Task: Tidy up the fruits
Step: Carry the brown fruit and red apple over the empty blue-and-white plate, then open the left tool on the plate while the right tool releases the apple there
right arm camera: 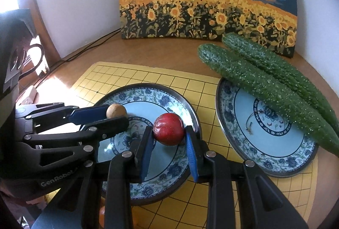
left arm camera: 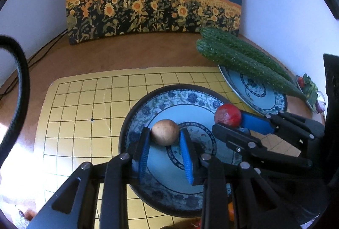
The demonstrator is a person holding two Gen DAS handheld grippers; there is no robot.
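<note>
Left gripper (left arm camera: pixel 165 133) clamped on a small brown round fruit (left arm camera: pixel 165 132), pads pressing both sides. Right gripper (right arm camera: pixel 169 133) clamped on a red fruit (right arm camera: pixel 168 129), just right of the left one. Both fruits sit low over the near blue-patterned plate (right arm camera: pixel 169 174), directly under the fingertips; touching it or not, can't tell. Further right: second plate (right arm camera: pixel 275 144) with two cucumbers (right arm camera: pixel 264 85) lying across its far rim. Yellow grid mat (left arm camera: pixel 84 114) beneath both plates.
</note>
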